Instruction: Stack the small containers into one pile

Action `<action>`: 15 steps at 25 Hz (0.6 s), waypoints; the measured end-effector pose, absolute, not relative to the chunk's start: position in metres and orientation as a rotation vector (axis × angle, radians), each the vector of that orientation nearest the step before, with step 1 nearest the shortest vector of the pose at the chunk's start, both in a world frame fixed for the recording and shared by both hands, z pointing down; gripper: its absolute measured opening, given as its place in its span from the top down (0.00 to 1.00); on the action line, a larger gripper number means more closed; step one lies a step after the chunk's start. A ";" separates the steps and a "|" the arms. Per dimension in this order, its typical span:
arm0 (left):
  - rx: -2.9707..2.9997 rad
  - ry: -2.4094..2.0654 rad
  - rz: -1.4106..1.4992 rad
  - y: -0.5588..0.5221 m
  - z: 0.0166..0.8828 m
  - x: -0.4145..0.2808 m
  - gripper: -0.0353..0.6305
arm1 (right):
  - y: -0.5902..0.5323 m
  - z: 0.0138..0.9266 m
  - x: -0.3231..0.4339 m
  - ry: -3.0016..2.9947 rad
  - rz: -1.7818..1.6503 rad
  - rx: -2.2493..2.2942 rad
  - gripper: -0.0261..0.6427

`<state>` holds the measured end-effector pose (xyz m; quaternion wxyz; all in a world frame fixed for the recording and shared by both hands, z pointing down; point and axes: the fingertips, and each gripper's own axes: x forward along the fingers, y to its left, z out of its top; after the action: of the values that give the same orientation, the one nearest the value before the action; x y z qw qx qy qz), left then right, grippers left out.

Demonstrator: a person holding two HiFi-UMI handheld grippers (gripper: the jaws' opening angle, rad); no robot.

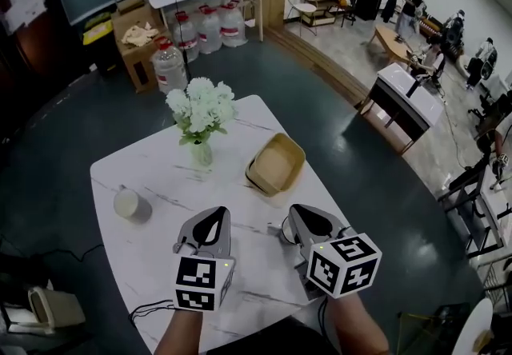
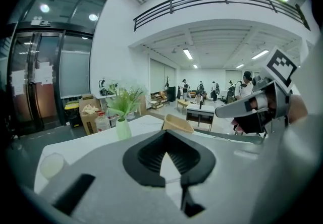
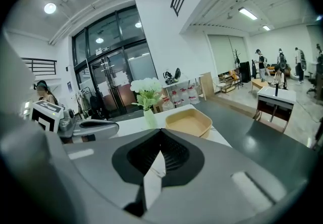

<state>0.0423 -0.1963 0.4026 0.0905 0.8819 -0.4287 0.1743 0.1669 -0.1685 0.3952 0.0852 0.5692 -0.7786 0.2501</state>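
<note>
1. Containers first: the tan containers [image 1: 276, 163] sit on the table [image 1: 152, 173] as one nested pile, at about 2 o'clock from the table's middle. Layered rims show along the pile's near-left edge, so we judge that more than one is in it, though we cannot count them.
2. We find no other tan container lying loose on the table in any view. The stacking therefore reads to us as done, or very nearly so.
3. Our left claw [image 1: 214, 214] has its jaws closed together with nothing between them. It is held over the near part of the table, at about 7 o'clock from the pile and well apart from it.
4. Our right claw [image 1: 294, 213] is likewise closed and empty. It is at about 6 o'clock from the pile, near it but not touching.
5. A pale cup [image 1: 128, 203] stands alone at 9 o'clock on the table, and a vase of flowers [image 1: 200, 117] stands at 11 o'clock.
6. We cannot tell whether the cup counts as one of the small containers. If it does, adding it to the pile is all that is left.
</note>
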 end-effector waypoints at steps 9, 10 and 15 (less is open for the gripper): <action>2.573 -1.350 0.450 -0.148 0.398 -0.008 0.95 | -0.129 0.384 0.116 -2.381 0.700 1.660 0.96; 2.573 -1.342 0.444 -0.142 0.399 -0.010 0.95 | -0.124 0.384 0.112 -2.383 0.697 1.658 0.96; 2.602 -1.289 0.469 -0.113 0.406 -0.013 0.95 | -0.099 0.387 0.090 -2.398 0.693 1.643 0.96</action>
<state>-0.0129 -0.1129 0.4056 0.0997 0.8802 -0.4361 0.1587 0.0899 -0.0986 0.3872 0.0766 0.5481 -0.8002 0.2311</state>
